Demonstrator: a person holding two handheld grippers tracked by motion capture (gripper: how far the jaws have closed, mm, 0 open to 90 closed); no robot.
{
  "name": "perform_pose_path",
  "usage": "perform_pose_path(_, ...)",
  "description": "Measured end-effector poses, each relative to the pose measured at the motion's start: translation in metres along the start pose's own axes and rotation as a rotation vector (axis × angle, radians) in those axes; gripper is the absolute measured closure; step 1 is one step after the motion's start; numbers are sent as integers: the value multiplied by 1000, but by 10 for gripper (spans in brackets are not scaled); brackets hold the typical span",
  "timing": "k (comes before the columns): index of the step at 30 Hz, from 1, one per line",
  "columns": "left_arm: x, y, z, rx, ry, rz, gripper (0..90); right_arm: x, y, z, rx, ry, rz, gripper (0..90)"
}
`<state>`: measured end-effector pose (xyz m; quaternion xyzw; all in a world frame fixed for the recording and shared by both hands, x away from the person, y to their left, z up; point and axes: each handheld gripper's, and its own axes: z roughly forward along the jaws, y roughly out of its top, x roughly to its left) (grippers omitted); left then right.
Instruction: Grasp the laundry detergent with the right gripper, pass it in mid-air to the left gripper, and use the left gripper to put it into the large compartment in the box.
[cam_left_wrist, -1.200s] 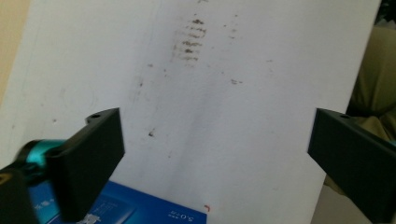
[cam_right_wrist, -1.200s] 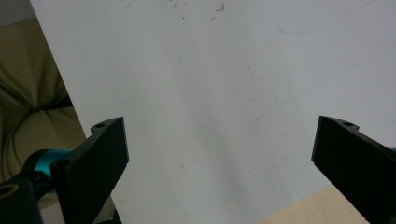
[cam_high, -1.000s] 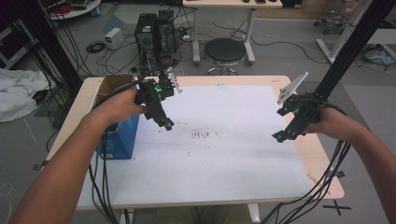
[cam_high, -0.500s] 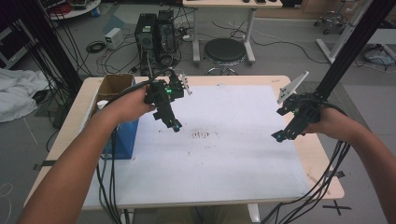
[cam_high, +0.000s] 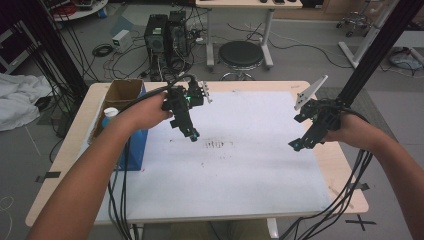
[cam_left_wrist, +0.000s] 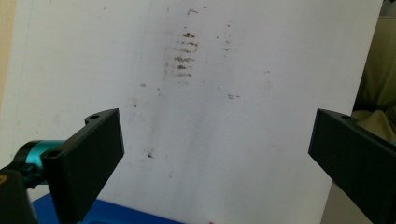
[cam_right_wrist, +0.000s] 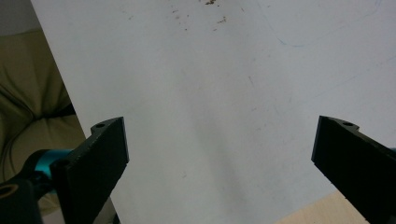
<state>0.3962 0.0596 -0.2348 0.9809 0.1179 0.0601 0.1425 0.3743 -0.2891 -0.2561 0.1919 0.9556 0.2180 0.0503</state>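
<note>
Grippers hang wide-jawed and empty over the white stained paper sheet (cam_high: 240, 165): left gripper (cam_high: 191, 134) near its smudge, right gripper (cam_high: 296, 145) toward its right edge. Best approach: keep jaws apart, lower slowly.

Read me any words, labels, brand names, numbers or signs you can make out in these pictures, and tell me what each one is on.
None can be read.
Brown smudged rows on the white table mat: marks, not letters.
Faint blue pen lines on the mat in the right gripper view: no letters.
Blue box and open brown cardboard box at the table's left edge: no print visible.
Black computer towers on the floor: too small to read.
</note>
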Motion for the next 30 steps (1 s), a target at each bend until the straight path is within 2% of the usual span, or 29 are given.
perform_pose_path(16,1,3,3,1,-21,18,34,0,1,1,1,0,-2,29)
perform_pose_path(30,1,0,3,-8,-25,10,34,3,0,4,4,5,-7,29)
